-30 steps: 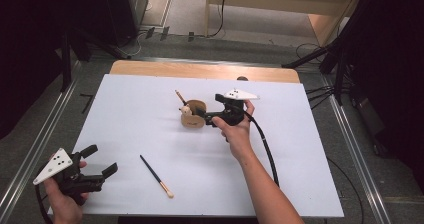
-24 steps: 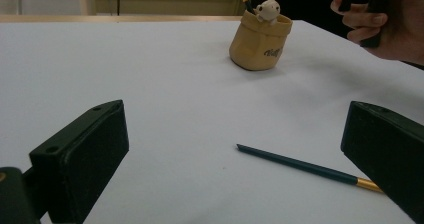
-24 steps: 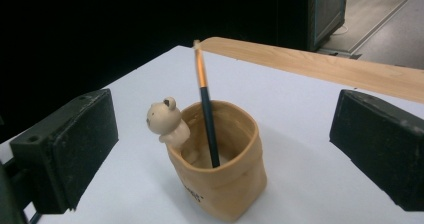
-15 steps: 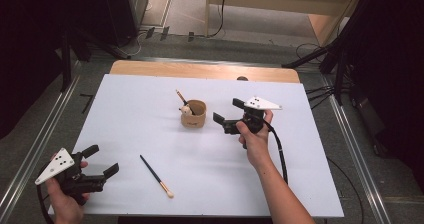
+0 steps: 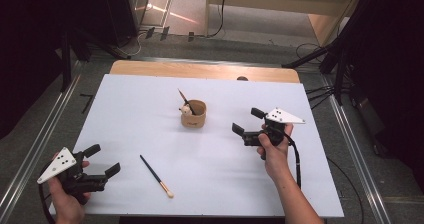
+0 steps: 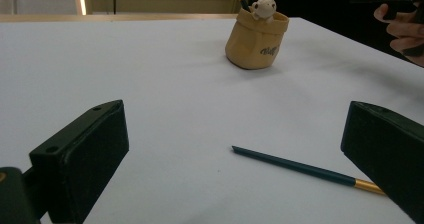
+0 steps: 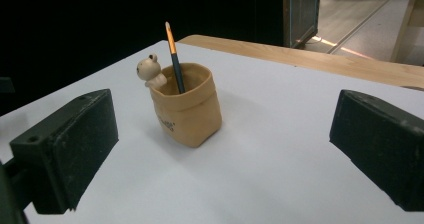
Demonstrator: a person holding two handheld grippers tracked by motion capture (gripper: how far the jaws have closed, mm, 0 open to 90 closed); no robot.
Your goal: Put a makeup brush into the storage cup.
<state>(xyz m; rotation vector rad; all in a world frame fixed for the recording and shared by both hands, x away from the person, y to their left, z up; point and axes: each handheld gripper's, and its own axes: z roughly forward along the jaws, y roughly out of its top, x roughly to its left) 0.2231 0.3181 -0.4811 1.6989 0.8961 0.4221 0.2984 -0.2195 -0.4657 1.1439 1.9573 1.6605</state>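
A tan pouch-shaped holder (image 5: pixel 193 114) (image 6: pixel 256 38) (image 7: pixel 186 112) with a small bear figure on its rim stands mid-table, one dark brush (image 5: pixel 186 101) (image 7: pixel 173 59) upright in it. A second dark brush (image 5: pixel 156 176) (image 6: pixel 307 168) with a gold ferrule lies flat near the front. My left gripper (image 5: pixel 106 160) (image 6: pixel 235 149) is open at the front left corner, the lying brush just ahead of its jaws. To the right of the holder, my right gripper (image 5: pixel 248 121) (image 7: pixel 220 149) is open with nothing between its jaws, facing the holder.
A white sheet (image 5: pixel 150 104) covers the wooden table (image 5: pixel 200 70), whose far edge shows bare. Metal rails (image 5: pixel 350 134) run along both sides and cables lie on the floor at the right.
My right gripper has drawn back from the holder, rightward and toward the front, leaving the brush standing in it. The left gripper has stayed put.
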